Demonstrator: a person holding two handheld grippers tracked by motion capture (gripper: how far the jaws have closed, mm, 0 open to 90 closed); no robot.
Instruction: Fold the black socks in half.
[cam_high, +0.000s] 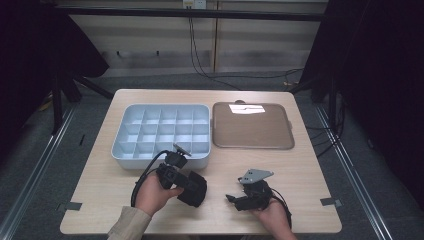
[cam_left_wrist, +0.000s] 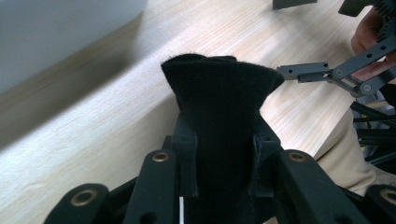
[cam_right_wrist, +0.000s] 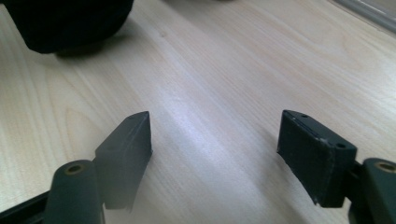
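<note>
A folded piece of black fabric (cam_high: 193, 189) hangs a little above the wooden table (cam_high: 300, 170), in front of the compartment box. My left gripper (cam_high: 186, 183) is shut on it; in the left gripper view the fabric (cam_left_wrist: 219, 98) sticks out between the two jaws, which pinch its lower part. To the right of it, near the table's front edge, my right gripper (cam_high: 234, 199) stands open over bare wood. Its two fingertips (cam_right_wrist: 126, 149) are wide apart with nothing between them. The fabric's edge (cam_right_wrist: 65, 18) lies ahead of them at the upper left.
A pale blue box (cam_high: 125, 157) with several empty compartments stands at the table's middle left. A flat brown tray (cam_high: 252, 127) lies beside it on the right. Bare wood stretches between the two hands and along the front edge.
</note>
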